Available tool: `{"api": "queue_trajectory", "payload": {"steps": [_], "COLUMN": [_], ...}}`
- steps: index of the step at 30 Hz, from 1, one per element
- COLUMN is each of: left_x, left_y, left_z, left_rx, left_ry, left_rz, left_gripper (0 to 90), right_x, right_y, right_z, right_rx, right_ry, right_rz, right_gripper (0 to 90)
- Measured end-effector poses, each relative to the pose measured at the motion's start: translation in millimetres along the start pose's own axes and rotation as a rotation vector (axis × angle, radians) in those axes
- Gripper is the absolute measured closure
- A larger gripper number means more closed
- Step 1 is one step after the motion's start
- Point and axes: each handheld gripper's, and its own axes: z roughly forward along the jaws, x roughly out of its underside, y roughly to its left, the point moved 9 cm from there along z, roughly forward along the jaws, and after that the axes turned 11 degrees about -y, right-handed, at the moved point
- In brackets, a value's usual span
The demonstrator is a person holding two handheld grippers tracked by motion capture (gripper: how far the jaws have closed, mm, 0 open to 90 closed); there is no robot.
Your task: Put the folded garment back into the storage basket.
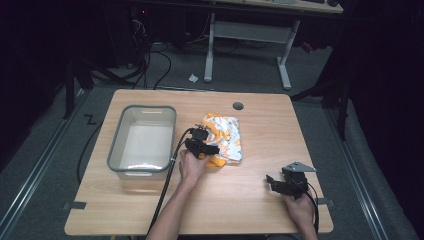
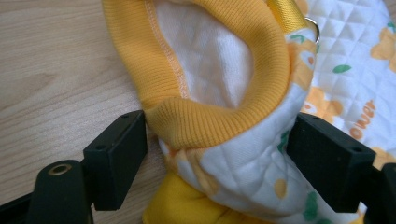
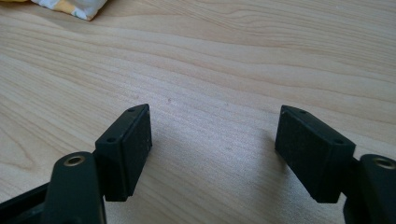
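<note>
Spanning dim room, wooden table (image 1: 250, 200)

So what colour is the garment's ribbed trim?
Orange-yellow, around the trim of the white quilted garment; clearest in the left gripper view.

Tub (image 1: 142, 141) on counter (image 1: 250, 200), left side; folded garment (image 1: 225, 137) just right of it; left tool (image 1: 204, 145) at garment's near-left edge; right tool (image 1: 280, 182) well apart, near-right.
</note>
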Motion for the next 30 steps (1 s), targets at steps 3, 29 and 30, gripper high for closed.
{"api": "queue_trajectory", "payload": {"steps": [3, 29, 30], "left_x": [0.9, 2.4, 2.4], "left_y": [0.5, -14.9, -14.9], "left_z": [1.7, -0.2, -0.3], "left_rx": [-0.007, 0.069, 0.076], "left_ry": [0.002, -0.033, -0.033], "left_rz": [0.008, 0.068, 0.061], "left_gripper": [20.5, 68.5, 69.3], "right_x": [0.0, 0.0, -0.1], "right_y": [0.0, -0.2, -0.2], "right_z": [0.0, 0.1, 0.1], "right_rx": [0.000, -0.001, -0.001], "right_ry": [0.000, -0.001, -0.001], "right_rz": [0.000, 0.000, 0.000], "right_gripper": [27.4, 27.6, 27.6]}}
